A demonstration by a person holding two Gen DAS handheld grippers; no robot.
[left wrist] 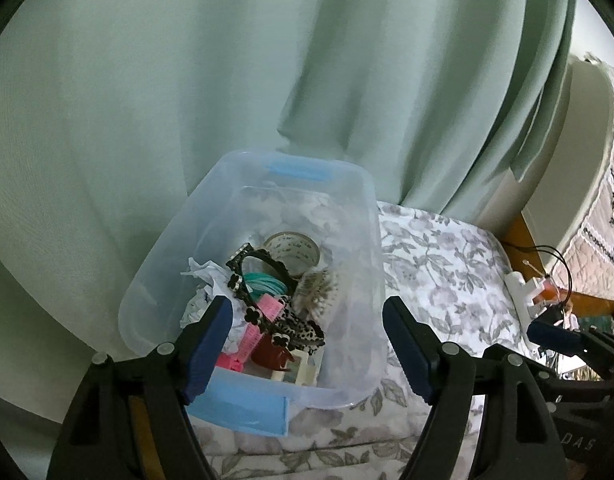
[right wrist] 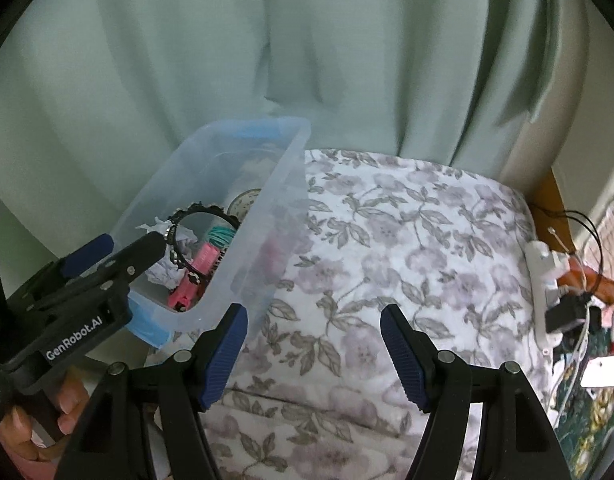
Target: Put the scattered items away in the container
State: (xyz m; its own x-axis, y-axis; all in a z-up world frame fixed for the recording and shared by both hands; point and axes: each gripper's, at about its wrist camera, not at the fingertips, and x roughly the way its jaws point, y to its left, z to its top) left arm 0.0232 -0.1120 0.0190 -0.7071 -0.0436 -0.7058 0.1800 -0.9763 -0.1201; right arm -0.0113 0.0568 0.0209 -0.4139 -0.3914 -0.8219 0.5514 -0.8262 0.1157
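the container (left wrist: 175, 248) sits on the bed (left wrist: 447, 272), just ahead of the left claw (left wrist: 307, 344), already holding a headband (left wrist: 263, 280) and tape (left wrist: 293, 250). both the left and right claw (right wrist: 313, 354) gape empty. judging nothing remains loose ahead, lift both straight back, clear of the rim.

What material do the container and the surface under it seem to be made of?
The container looks like translucent, smooth plastic: its contents show through the walls, and it has blue handles. The surface looks like soft printed fabric, matte, with a grey floral pattern and folds; probably bedding.
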